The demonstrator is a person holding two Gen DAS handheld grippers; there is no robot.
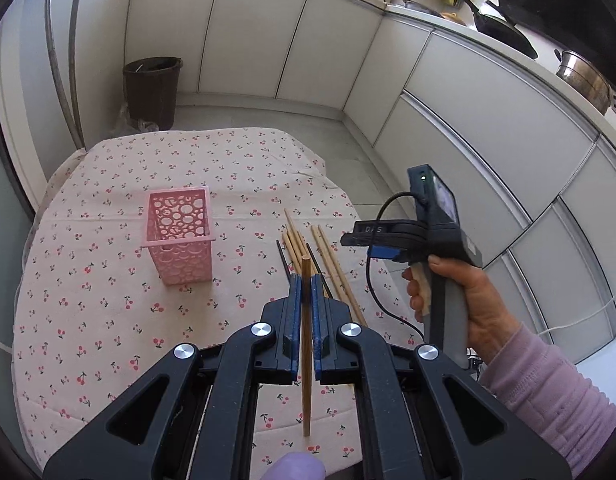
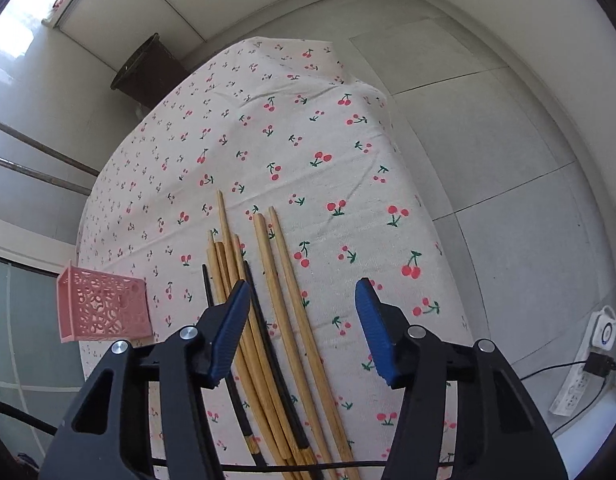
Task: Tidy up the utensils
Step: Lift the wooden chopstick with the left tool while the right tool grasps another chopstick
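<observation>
The left tongs point(image 1: 306, 280) are clamped on a single bamboo chopstick point(image 1: 306, 344), which runs between the blue pads along the tongs' own line, its blunt top just past the tips and its lower end hanging free beneath the tongs, above the cherry-print tabletop point(image 1: 107, 320). The pink holder point(image 1: 179, 236) stands upright ahead of these tongs and to their left, apparently empty.

The right tongs point(image 2: 303, 320) stand apart over the loose chopsticks point(image 2: 267, 300), nothing pressed between their pads; two pale sticks lie between the pads, the rest under the left one. The bundle's long axis runs straight ahead of these tongs, narrow tips pointing away, with two black sticks point(image 2: 263, 320) mixed in.

These sticks look light, stiff and smooth, so likely to roll or pivot in a pinch. Taking hold near mid-length, across the axis, seems safest.
</observation>
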